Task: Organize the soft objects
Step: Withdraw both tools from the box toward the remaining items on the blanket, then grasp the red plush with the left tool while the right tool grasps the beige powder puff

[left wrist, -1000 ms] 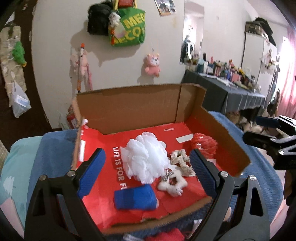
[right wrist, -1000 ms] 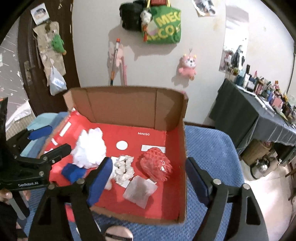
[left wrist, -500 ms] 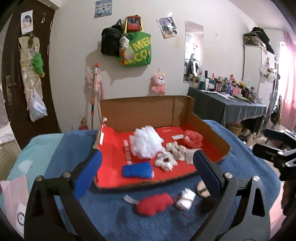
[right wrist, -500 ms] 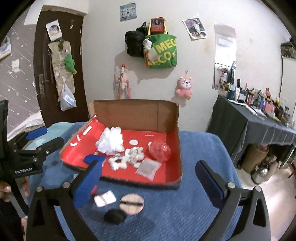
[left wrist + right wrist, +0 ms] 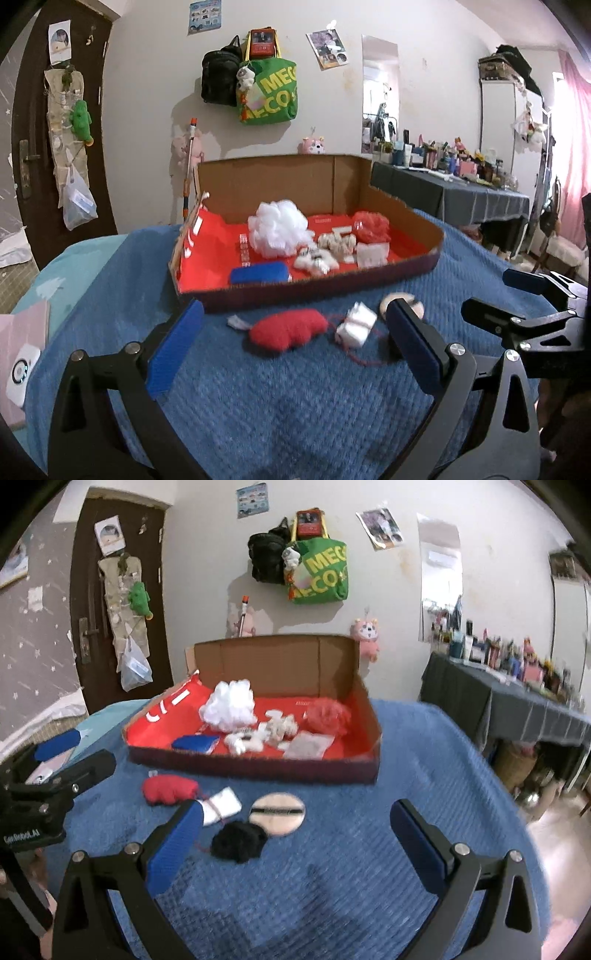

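so fuzzy red plush (image 5: pixel 287 328) on waffle-knit blanket (image 5: pixel 295 398).

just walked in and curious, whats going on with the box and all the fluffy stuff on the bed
A person is sorting soft things into a cardboard box on a blue blanket, with a hand-held gripper in each hand. Both the left hand-held gripper and the right hand-held gripper are open and empty. The box already holds a white pouf, a red pouf, a blue roll and small white pieces. A red plush, white pad, round puff and black fluffy ball lie in front of the box.
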Available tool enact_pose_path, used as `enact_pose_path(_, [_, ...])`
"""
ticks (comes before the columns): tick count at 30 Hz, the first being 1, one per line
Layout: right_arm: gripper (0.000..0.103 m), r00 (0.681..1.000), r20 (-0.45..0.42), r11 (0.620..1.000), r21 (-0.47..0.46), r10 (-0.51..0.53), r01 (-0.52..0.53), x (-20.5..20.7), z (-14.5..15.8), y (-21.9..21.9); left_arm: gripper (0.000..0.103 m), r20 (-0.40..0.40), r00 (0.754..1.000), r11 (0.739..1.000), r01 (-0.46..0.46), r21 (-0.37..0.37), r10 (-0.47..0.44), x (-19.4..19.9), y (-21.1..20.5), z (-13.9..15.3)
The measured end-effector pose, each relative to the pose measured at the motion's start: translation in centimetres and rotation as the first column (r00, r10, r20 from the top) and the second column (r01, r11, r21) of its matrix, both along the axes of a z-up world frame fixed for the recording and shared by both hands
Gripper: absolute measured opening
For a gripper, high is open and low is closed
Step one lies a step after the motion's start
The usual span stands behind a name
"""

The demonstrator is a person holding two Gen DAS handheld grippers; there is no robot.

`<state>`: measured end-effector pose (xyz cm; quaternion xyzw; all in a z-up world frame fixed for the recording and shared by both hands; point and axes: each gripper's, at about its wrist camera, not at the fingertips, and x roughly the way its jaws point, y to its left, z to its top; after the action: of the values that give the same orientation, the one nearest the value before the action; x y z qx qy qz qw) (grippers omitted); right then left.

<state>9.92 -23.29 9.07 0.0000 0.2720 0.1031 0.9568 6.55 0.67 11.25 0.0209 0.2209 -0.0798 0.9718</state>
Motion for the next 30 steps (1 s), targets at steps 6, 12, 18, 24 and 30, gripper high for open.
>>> enact_pose_path(6, [0.103, 1.0, -0.02, 0.999, -0.039, -0.018, 0.018, -0.5, -3.1, 0.2, 0.101, -0.032, 0.999, 1.0, -0.015, -0.017, 0.014, -0.4, 0.5, -2.4])
enact_pose_path(12, [0.103, 0.999, -0.036, 1.0, -0.008, -0.028, 0.028, -0.7, -4.4, -0.4, 0.101, -0.09, 0.996, 1.0, -0.021, -0.009, 0.02, -0.1, 0.5, -4.6])
enact_pose_path(18, [0.103, 0.997, -0.07, 1.0, -0.002, -0.03, 0.03, -0.3, -5.2, -0.6, 0.101, -0.117, 0.993, 1.0, -0.015, -0.005, 0.015, 0.2, 0.3, -5.2])
enact_pose_path(24, [0.103, 0.996, -0.078, 1.0, -0.005, -0.029, 0.029, 0.2, -4.9, -0.6, 0.101, -0.14, 0.99, 1.0, -0.003, -0.009, 0.002, 1.1, 0.2, -4.7])
enact_pose_path(30, [0.103, 0.995, -0.097, 0.999, -0.021, -0.035, 0.033, 1.5, -4.1, -0.7, 0.101, -0.183, 0.983, 1.0, 0.013, -0.007, -0.014, 3.4, 0.4, -4.1])
